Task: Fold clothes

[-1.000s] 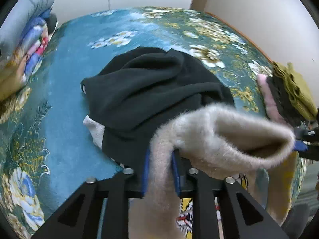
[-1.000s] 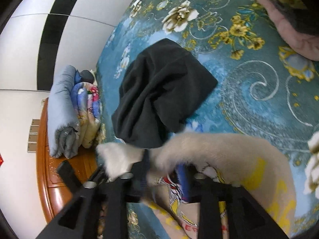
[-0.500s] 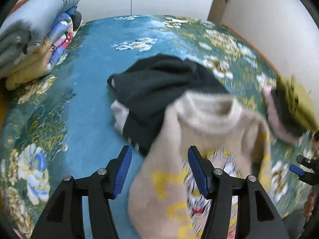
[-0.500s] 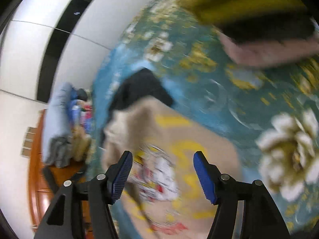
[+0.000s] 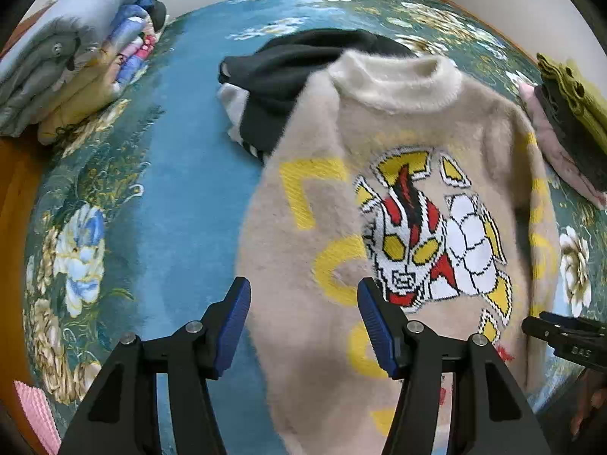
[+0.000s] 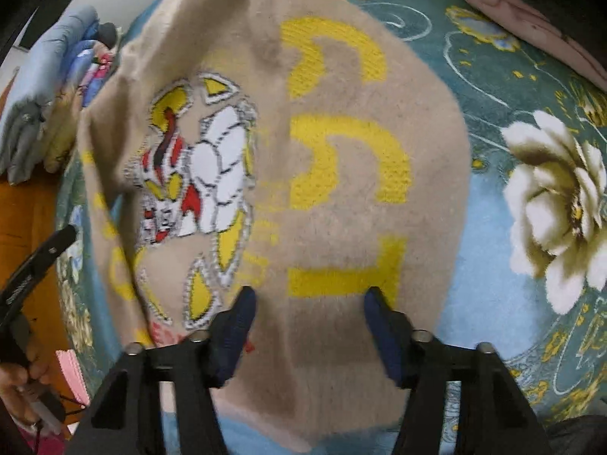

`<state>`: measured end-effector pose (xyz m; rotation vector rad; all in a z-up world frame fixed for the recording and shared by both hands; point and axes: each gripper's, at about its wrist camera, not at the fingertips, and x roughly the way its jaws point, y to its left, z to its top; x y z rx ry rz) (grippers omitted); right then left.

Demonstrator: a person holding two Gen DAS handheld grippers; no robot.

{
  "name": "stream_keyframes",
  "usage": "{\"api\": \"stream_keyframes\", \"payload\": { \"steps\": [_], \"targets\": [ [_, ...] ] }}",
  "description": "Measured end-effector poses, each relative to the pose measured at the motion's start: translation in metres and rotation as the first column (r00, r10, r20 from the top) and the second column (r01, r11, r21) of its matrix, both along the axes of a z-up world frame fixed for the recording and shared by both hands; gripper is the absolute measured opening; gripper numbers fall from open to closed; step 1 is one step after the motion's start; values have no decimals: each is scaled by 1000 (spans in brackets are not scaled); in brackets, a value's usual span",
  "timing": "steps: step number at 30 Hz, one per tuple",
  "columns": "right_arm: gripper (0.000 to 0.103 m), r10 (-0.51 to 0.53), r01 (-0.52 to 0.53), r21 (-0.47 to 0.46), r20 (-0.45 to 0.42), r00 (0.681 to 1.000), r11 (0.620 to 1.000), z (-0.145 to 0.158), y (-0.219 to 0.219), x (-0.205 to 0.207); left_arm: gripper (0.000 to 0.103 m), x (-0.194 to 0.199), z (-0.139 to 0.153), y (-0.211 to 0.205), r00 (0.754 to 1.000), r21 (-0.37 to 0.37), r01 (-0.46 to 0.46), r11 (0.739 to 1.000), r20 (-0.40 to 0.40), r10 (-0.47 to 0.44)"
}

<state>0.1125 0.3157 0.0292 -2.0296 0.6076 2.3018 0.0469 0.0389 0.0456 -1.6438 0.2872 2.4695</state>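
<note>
teal bedding [image 5: 182, 197] printed with pale flowers covers the whole surface, with a plain wall behind it. spread flat on this bedding lies the beige sweater [image 5: 402, 204], front side up, its cream collar [image 5: 398, 76] at the far end and a red, white and yellow cartoon mask [image 5: 425, 227] knitted into the chest, with yellow letters running down both sides of that mask. the left gripper [image 5: 303, 316] hangs just above the sweater's near left part, pointing steeply down; its blue pads stand apart and released, the sweater's left edge passing under the gap between them, and no cloth is pinched. its jaws have just been opening. the right gripper [image 6: 309, 320] sits over the sweater's near right part, above a yellow letter [image 6: 341, 269]; its jaws have just been closing, yet the pads still stand apart over the flat knit and clamp nothing. beyond the sweater's collar, partly under its left shoulder, lies a crumpled black garment [image 5: 288, 72] with a bit of white cloth [image 5: 231, 102] showing beside it. far to the left of the sweater, at the bedding's edge, sits a stack of folded quilts [image 5: 72, 53], grey on top and patterned below. to the right of the sweater's right shoulder rests a small pile of folded clothes [image 5: 565, 121] in olive, black and pink, close to it but apart. a hand [image 6: 22, 383] shows at the lower left of the right wrist view.
</note>
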Motion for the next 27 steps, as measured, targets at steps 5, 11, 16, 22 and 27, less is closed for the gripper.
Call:
{"api": "stream_keyframes", "payload": {
  "steps": [5, 11, 16, 22, 27],
  "targets": [
    [12, -79, 75, -103, -37, 996, 992, 7, 21, 8, 60, -2, 9, 6, 1000, -6, 6, 1000, -7, -6],
    [10, -263, 215, -227, -209, 942, 950, 52, 88, 22, 60, 1, 11, 14, 1000, -19, 29, 999, 8, -29],
    [10, -415, 361, -228, -268, 869, 904, 77, 155, 34, 60, 7, 9, 18, 999, -40, 43, 998, 19, -42],
    [10, -455, 431, -149, -227, 861, 890, 69, 208, 23, 60, 13, 3, 20, 997, -78, 66, 995, 44, -62],
    [14, -467, 447, -143, -171, 868, 883, 51, 230, 15, 60, 15, -5, 22, 996, -97, 60, 993, 73, -53]
  ]
}}
